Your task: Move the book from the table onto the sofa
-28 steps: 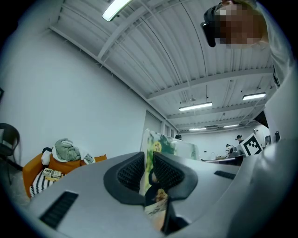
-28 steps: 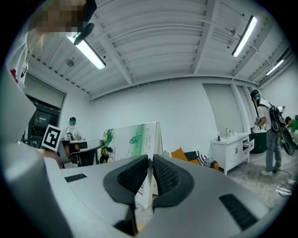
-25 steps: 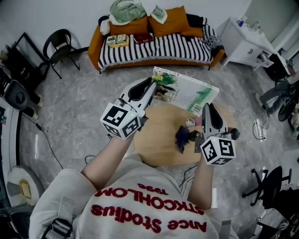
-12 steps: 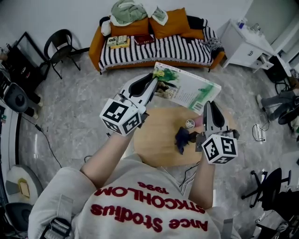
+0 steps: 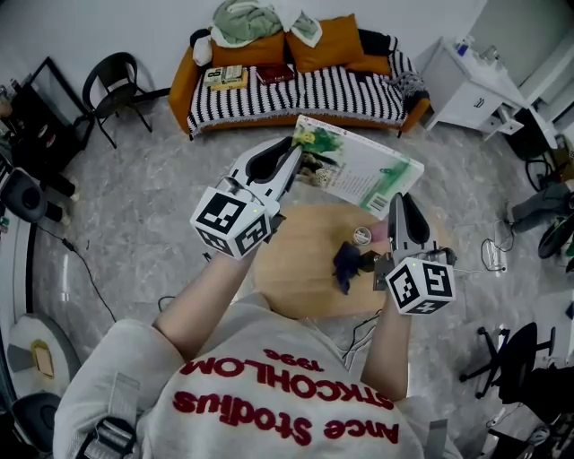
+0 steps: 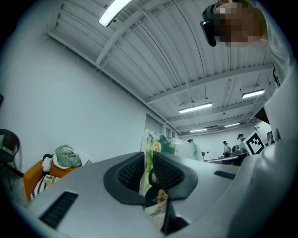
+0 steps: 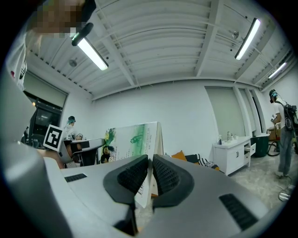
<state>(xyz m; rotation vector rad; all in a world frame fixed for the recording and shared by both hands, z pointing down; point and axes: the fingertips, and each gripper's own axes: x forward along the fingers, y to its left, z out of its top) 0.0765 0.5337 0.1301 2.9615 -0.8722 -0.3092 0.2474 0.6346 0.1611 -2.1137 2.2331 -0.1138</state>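
A thin book [image 5: 357, 168] with a green and white cover hangs in the air above the round wooden table [image 5: 296, 269], between the table and the sofa [image 5: 300, 90]. My left gripper [image 5: 296, 154] is shut on its left edge, and the cover [image 6: 158, 148] is pinched between the pads. My right gripper [image 5: 400, 201] is shut on its right corner, where the book's edge [image 7: 148, 183] sits between the pads. The striped sofa stands at the far wall with orange cushions [image 5: 332, 38].
On the table lie a dark blue cloth [image 5: 348, 264] and a small round tin [image 5: 362, 236]. Two books [image 5: 226, 77] and a heap of clothes [image 5: 244, 20] rest on the sofa. A black chair [image 5: 115, 90] stands at the left, a white cabinet [image 5: 466, 81] at the right.
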